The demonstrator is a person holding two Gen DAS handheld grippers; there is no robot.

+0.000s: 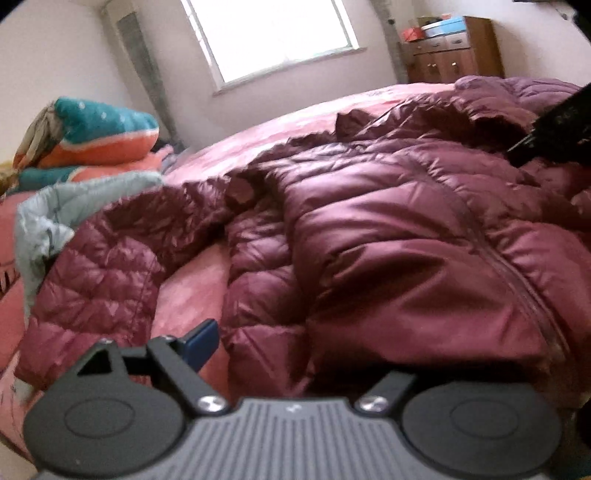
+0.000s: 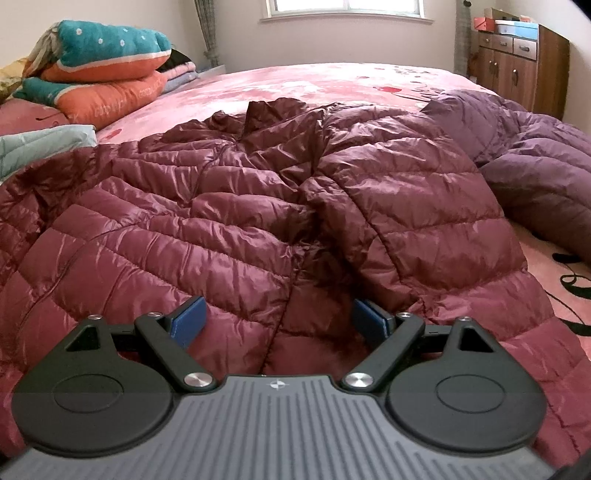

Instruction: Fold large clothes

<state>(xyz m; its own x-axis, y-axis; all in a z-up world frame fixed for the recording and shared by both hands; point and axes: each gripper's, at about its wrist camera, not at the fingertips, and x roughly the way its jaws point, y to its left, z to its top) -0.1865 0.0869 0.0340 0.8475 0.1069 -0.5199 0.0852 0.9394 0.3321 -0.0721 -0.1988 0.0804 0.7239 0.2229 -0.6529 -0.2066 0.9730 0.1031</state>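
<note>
A maroon quilted down jacket (image 2: 229, 206) lies spread and rumpled on the pink bed, front up, zip running down its middle. It also shows in the left wrist view (image 1: 388, 236), with one sleeve (image 1: 99, 273) stretched to the left. My right gripper (image 2: 277, 321) is open, its blue pads (image 2: 188, 321) wide apart just above the jacket's hem near the zip. My left gripper (image 1: 295, 343) is open at the jacket's lower left edge; only its left blue pad (image 1: 202, 341) shows, the right one is hidden under the fabric. The right gripper's black body (image 1: 554, 129) appears at the far right.
A purple down jacket (image 2: 528, 162) lies bunched to the right on the pink bedspread (image 2: 295, 85). A light blue garment (image 2: 44, 147) and stacked teal and orange pillows (image 2: 103, 66) sit at the left. A wooden cabinet (image 2: 521, 66) stands by the wall, under the window (image 2: 347, 7).
</note>
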